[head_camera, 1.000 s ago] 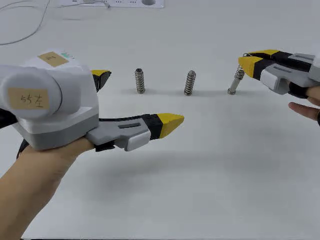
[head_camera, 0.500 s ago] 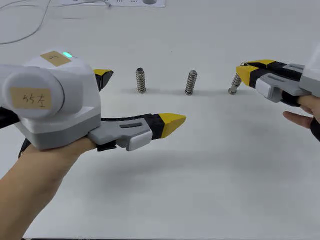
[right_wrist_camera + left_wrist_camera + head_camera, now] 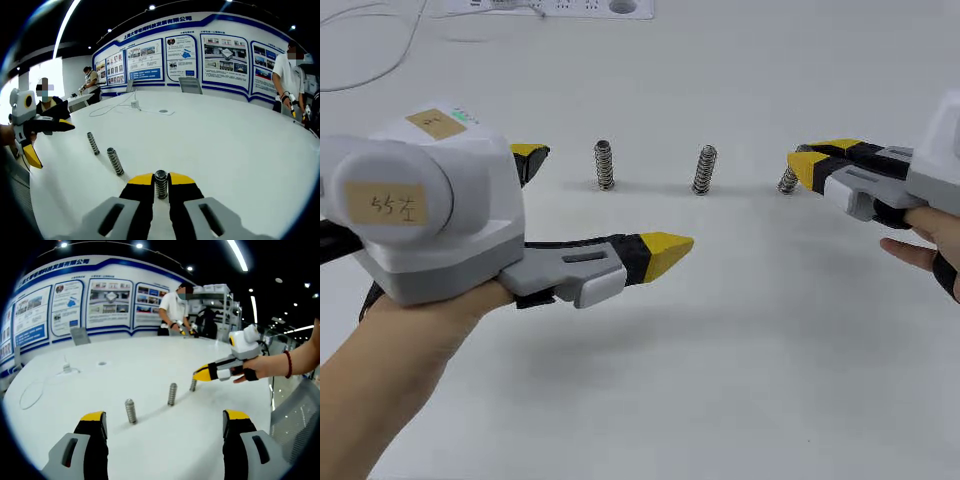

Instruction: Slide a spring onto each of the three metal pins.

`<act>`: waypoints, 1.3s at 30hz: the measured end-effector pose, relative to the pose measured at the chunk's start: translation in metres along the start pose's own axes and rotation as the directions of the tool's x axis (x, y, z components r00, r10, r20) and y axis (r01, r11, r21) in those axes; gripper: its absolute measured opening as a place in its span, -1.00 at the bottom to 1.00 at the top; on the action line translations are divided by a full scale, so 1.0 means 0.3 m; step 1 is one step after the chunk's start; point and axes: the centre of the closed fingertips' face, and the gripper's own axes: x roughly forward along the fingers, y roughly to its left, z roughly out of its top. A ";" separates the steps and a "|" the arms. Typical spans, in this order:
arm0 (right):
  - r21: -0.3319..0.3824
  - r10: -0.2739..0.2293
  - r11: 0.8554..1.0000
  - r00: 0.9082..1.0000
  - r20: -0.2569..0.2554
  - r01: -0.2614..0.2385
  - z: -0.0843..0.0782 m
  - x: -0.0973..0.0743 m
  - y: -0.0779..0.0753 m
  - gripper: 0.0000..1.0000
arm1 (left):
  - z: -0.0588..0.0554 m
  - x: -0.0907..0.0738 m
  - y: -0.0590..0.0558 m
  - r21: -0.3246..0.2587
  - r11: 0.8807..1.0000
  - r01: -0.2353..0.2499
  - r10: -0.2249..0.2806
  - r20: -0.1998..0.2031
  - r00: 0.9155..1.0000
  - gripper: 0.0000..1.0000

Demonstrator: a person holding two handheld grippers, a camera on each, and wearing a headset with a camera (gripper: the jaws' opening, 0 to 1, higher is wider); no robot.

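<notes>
- The third spring (image 3: 160, 186) sits on its pin (image 3: 160, 174) at the right end of the row, foot on the white table (image 3: 720, 350). Its long axis runs roughly vertical, with the top tipped slightly toward the right in the head view.
- The right gripper (image 3: 802, 158) has its yellow-tipped jaws closed on this spring from both sides, near its upper coils. The gripper's own axis lies low and nearly level, across the spring's axis.
- Judged from this, any seating push runs straight down the pin, and the right hand is the one placed for it.
- The middle spring (image 3: 704, 169) and the left spring (image 3: 604, 164) stand upright on their pins, well apart from each other.
- The left gripper (image 3: 165, 417) hovers nearer the person with its jaws spread wide, holding nothing. The row lies ahead of it, with the left spring closest.
</notes>
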 end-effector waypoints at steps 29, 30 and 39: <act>-0.011 0.011 1.000 1.000 -0.022 -0.011 0.038 -0.039 0.030 -0.39 | 0.013 -0.006 0.007 -0.004 1.000 -0.006 0.006 0.001 1.000 0.95; -0.011 0.011 1.000 1.000 -0.022 -0.011 0.041 -0.047 0.031 -0.37 | 0.013 -0.008 0.009 -0.003 1.000 -0.009 0.009 -0.001 1.000 0.95; -0.013 0.016 1.000 0.999 -0.030 -0.017 0.053 -0.102 0.036 -0.10 | 0.024 -0.026 0.018 -0.004 1.000 -0.017 0.017 -0.008 1.000 0.97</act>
